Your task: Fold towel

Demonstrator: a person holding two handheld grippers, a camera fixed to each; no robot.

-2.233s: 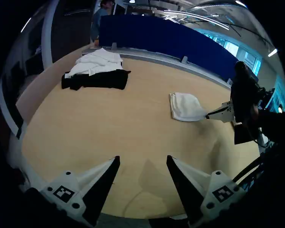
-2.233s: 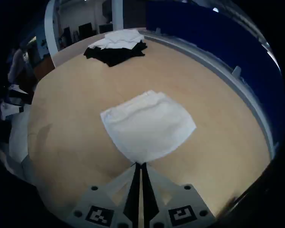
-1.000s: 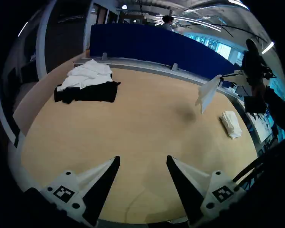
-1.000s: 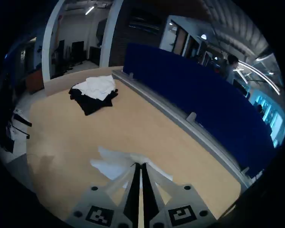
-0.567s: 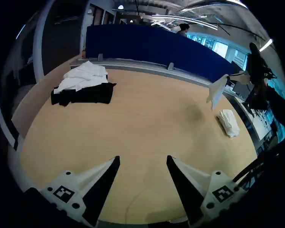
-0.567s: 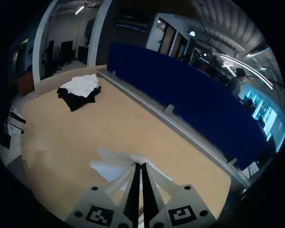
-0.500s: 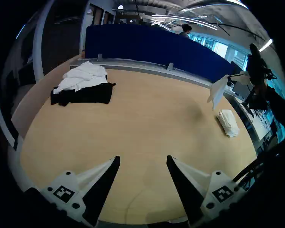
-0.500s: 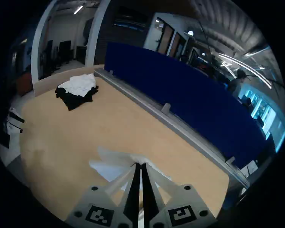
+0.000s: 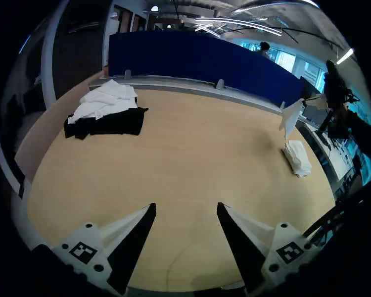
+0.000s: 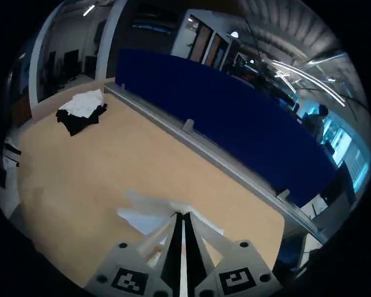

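Note:
A folded white towel (image 9: 290, 115) hangs in the air at the table's far right, pinched at its top corner by my right gripper (image 9: 304, 101), which a person's hand holds. In the right gripper view the same towel (image 10: 148, 212) droops beneath the shut fingertips of that gripper (image 10: 183, 216). Right below the hanging towel, a second folded white towel (image 9: 298, 157) lies on the table. My left gripper (image 9: 185, 205) hovers open over the near edge of the wooden table (image 9: 185, 148), with nothing between its fingers.
A heap of white and black cloths (image 9: 106, 108) lies at the table's far left, also visible as the heap (image 10: 80, 111) in the right gripper view. A blue partition (image 9: 200, 57) runs along the back edge. Desks and a person stand beyond the right edge.
The right gripper lifted the towel off the table and carried it to the right, now above the other folded towel. The left gripper stayed open and nearly still.

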